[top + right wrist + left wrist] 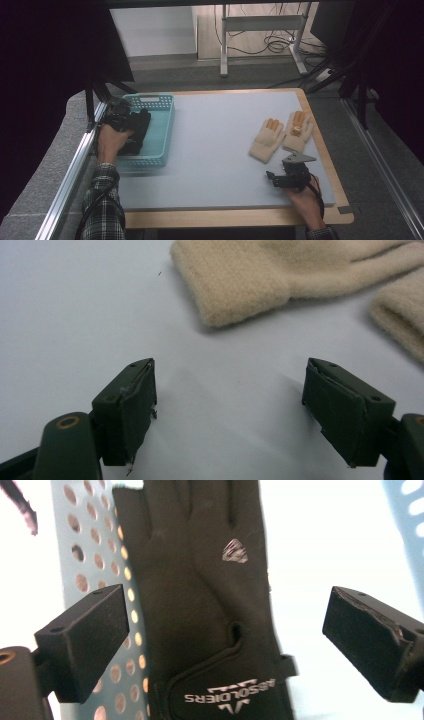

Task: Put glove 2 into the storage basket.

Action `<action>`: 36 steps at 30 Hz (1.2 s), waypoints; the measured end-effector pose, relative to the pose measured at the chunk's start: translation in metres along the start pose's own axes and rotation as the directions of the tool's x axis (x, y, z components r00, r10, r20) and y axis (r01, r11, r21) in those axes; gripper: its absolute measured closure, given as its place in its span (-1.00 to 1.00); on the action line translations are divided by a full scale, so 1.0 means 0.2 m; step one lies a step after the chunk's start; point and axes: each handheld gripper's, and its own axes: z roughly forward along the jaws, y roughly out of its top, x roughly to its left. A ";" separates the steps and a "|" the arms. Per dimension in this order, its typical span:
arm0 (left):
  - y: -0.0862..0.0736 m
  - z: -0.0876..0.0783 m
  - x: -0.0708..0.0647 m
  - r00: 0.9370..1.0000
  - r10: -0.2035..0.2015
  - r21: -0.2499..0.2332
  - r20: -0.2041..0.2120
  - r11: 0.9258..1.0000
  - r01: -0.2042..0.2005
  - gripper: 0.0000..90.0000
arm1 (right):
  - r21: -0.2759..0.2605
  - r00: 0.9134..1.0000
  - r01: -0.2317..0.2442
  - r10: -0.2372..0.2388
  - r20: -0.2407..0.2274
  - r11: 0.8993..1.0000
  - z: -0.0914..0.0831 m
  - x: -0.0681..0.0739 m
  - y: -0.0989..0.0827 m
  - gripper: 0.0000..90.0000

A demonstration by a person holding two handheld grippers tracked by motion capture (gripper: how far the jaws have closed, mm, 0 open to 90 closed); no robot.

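A black glove (139,131) lies in the teal basket (169,131) at the table's left. My left gripper (120,120) hovers over it. In the left gripper view the jaws of the left gripper (225,617) stand wide apart and touch nothing, with the black glove (200,595) flat below them on the basket's perforated floor (95,555). Two cream knit gloves (267,140) (298,131) lie side by side at the right. My right gripper (286,178) rests just in front of them, open and holding nothing. In its own view the right gripper (227,390) faces the nearer glove's cuff (240,282).
A grey-blue mat (220,150) covers the wooden table, whose edge (235,217) shows at the front and right. An aluminium rail (70,175) runs along the left side. Desk legs (224,45) and cables (275,42) stand beyond the table.
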 end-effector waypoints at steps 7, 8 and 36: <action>-0.02 -0.07 -0.06 0.998 0.034 -0.089 0.059 0.996 -0.029 -0.95 | 0.000 1.000 0.000 0.000 0.000 1.000 0.00 0.00 0.00 -0.53; -0.02 -0.07 -0.07 0.997 0.034 -0.103 0.071 0.994 -0.026 -0.95 | 0.000 1.000 0.000 0.000 0.000 1.000 0.00 0.00 0.00 -0.53; -0.08 -0.26 -0.48 0.945 0.251 -0.299 0.210 0.936 -0.183 -0.98 | 0.001 1.000 0.001 -0.001 0.001 1.000 0.00 0.00 0.00 -0.53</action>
